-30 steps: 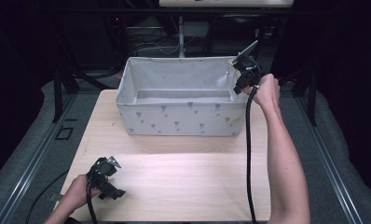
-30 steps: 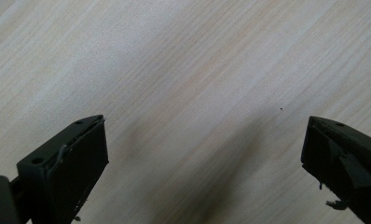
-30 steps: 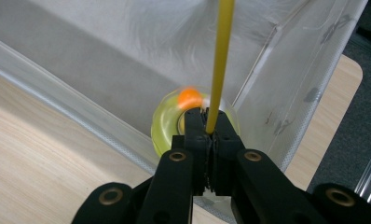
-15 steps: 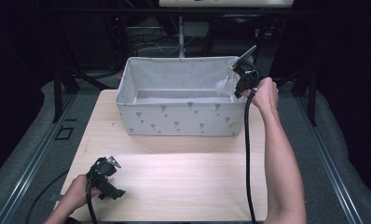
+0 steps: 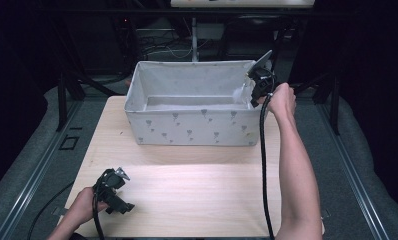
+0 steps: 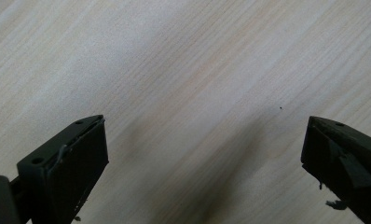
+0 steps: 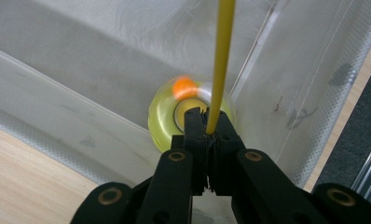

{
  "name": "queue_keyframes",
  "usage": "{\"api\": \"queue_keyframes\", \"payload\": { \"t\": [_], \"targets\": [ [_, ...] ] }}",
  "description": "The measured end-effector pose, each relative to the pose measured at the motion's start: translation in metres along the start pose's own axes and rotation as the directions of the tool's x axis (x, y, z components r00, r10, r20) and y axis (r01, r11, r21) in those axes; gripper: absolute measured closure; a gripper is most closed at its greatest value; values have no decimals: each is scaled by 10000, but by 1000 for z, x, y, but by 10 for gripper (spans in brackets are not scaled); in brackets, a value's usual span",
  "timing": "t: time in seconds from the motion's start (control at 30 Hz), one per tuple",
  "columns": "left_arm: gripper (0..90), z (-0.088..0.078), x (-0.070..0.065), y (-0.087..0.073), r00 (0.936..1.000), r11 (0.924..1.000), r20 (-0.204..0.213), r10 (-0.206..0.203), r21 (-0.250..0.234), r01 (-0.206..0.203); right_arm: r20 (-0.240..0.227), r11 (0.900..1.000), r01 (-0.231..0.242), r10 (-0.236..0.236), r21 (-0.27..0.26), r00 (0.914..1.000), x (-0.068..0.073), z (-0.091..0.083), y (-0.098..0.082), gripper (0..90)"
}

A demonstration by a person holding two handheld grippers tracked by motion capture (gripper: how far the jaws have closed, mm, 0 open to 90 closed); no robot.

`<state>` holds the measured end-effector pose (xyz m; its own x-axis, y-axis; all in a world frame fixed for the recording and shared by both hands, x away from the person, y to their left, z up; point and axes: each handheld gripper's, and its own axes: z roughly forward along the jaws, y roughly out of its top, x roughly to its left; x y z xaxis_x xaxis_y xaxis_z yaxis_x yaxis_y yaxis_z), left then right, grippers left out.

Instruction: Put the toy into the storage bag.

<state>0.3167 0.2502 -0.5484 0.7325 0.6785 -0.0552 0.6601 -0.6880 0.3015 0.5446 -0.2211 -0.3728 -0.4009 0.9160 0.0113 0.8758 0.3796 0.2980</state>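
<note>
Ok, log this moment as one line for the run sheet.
right hand-held gripper: shut on yellow string | yo-yo: hanging in fabric bin | left hand-held gripper: open over table

Desk (image 5: 197, 190) bare wood from near edge to bin (image 5: 192, 127); wide passage there. Bin spans the far half, walls upright, top open. Right tongs (image 5: 253, 97) and their cable (image 5: 262, 165) occupy the bin's right end. Left tongs (image 5: 118, 192) sit near-left.

Your left gripper (image 6: 204, 163) hangs with its two black jaws spread wide apart over the bare, pale wood-grain desk (image 6: 188, 70), nothing between them.
</note>
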Motion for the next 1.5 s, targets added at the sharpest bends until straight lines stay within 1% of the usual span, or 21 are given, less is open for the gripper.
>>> {"api": "queue_keyframes", "payload": {
  "t": [0.03, 0.17, 0.27, 0.3, 0.37, 0.53, 0.6, 0.73, 0.77, 0.83, 0.87, 0.93, 0.97, 1.0, 1.03, 1.17, 1.2, 1.3, 1.33, 1.4, 1.5],
  "targets": [
    [6, 0, 0, 0, 10000, 10000, -5, -17, 5, 17, 10, 9999, -102, 102, -72, 9999, 0, 2, 0, 879],
    [6, 0, 0, 0, 10000, 10000, -2, -5, -18, 5, 65, 9998, -94, 93, 180, 9999, 0, 3, 2, 879],
    [6, 0, 0, 0, 10000, 10000, 2, 0, -4, 0, 73, 9995, -231, 229, 200, 9997, 0, 6, 2, 878],
    [6, 0, -1, 0, 10000, 10000, -11, -20, -8, 20, -3, 9995, -206, 206, 239, 9998, -1, 6, 2, 877],
    [6, 0, -1, 0, 10000, 10000, -17, -20, -20, 20, 23, 9991, -359, 359, 219, 9994, -1, 8, 2, 877],
    [6, 0, -1, 0, 10000, 10000, 0, -13, -6, 13, -10, 9989, -387, 388, 279, 9992, -2, 10, 2, 876],
    [7, 0, -1, 0, 10000, 10000, -2, 33, 13, -33, 74, 9987, -422, 420, 270, 9991, -1, 10, 2, 880],
    [6, 0, -1, 0, 10000, 10000, -2, 36, 12, -36, 31, 9985, -331, 330, 429, 9994, 0, 8, 1, 879],
    [6, 0, -1, 0, 10000, 10000, -1, 40, 18, -40, 18, 9990, -339, 338, 308, 9994, 1, 9, 1, 879],
    [6, 0, -1, 0, 10000, 10000, 1, 48, 35, -48, -1, 9990, -334, 334, 295, 9994, 1, 7, 0, 873],
    [6, 0, -1, 0, 10000, 10000, 1, 36, 32, -36, -10, 9993, -301, 301, 223, 9995, 1, 5, 0, 855],
    [6, 0, 0, 0, 10000, 10000, 2, 36, 22, -36, -125, 9994, -322, 321, -111, 9994, 4, -2, -1, 793],
    [6, 0, -1, 0, 10000, 10000, 3, -11, -14, 11, -36, 9995, -250, 249, -182, 9997, 5, -7, -1, 766],
    [6, 0, 0, 1, 10000, 10000, -15, 47, 16, -47, 76, 9997, -125, 126, -231, 9999, 6, -11, -1, 750],
    [6, 0, -1, 1, 10000, 10000, -35, 48, 10, -47, 6, 9994, -73, 74, -325, 10000, 6, -16, -2, 715],
    [6, 1, -2, 1, 10000, 10000, -22, 72, 36, -72, -91, 9972, -67, 61, -740, 9999, 8, -36, -3, 619],
    [6, 1, -2, 1, 10000, 10000, -19, 67, 31, -67, -97, 9961, -76, 68, -874, 9999, 9, -40, -3, 595],
    [6, 1, -1, 1, 10000, 10000, -20, 52, 37, -52, -347, 9926, -89, 47, -1213, 9994, 11, -55, -5, 526],
    [6, 1, -1, 1, 10000, 10000, -15, 59, 47, -59, -352, 9916, -86, 41, -1288, 9994, 12, -59, -6, 499],
    [6, 1, -1, 1, 10000, 10000, -22, 71, 43, -71, -324, 9906, 43, -88, -1367, 9994, 15, -66, -9, 433],
    [6, 1, -2, 1, 10000, 10000, -17, 75, 37, -75, -480, 9865, 170, -251, -1627, 9985, 20, -76, -14, 355]
  ]
}}
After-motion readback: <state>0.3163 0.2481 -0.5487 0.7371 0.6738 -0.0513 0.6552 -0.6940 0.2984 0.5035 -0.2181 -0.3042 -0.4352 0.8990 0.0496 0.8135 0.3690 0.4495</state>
